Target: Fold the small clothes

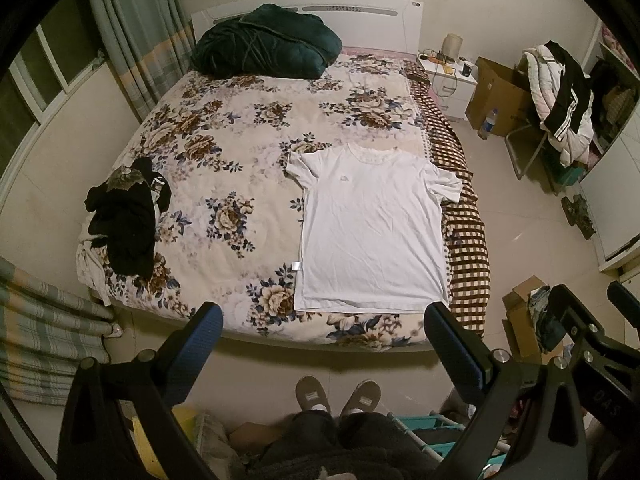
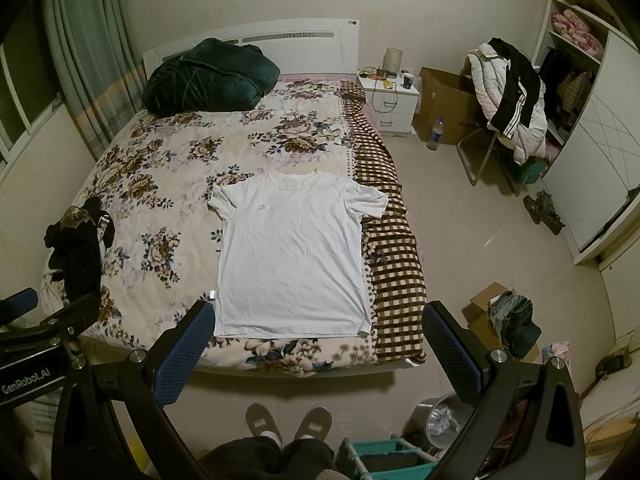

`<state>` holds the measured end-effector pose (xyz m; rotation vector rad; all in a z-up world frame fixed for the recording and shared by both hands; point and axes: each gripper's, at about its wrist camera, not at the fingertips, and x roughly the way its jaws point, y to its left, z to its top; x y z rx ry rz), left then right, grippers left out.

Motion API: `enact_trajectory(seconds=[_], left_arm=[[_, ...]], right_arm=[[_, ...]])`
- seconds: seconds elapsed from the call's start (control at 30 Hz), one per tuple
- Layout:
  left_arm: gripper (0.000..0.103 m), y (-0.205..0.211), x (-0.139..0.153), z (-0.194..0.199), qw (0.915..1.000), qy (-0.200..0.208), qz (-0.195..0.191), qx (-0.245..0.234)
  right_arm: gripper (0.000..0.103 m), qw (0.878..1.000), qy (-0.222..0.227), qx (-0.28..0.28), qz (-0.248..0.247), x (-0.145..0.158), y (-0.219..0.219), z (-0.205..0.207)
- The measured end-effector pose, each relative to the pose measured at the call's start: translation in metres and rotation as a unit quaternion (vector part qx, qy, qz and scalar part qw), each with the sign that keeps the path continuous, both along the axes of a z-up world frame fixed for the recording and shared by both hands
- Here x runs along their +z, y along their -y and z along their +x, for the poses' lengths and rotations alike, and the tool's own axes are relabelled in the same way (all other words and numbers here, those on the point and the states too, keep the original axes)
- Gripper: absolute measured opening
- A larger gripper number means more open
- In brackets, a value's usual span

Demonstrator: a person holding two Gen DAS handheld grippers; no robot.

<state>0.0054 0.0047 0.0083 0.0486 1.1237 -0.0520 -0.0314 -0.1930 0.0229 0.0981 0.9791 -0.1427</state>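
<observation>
T-shirt [image 2: 294,256] beyond right gripper [image 2: 319,328], untouched

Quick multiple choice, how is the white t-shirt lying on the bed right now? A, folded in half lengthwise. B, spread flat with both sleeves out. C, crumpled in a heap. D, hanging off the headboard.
B: the white t-shirt lies spread flat on the floral bedspread, both short sleeves out to the sides, with neither open gripper touching it.
</observation>
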Motion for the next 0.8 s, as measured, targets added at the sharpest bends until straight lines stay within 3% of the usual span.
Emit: enact_trajectory(seconds=[0.5,0.8], left_arm=[[0.103,0.000,0.006,0.004,1.0000,0.004,-0.001,0.001],[0.103,0.000,0.024,0.018,1.0000,0.005,-0.002,0.002]], right_arm=[[0.103,1.000,0.000,0.000,-0.001,0.000,0.000,0.000],[0.103,1.000,0.000,0.000,-0.002,0.001,0.000,0.000]])
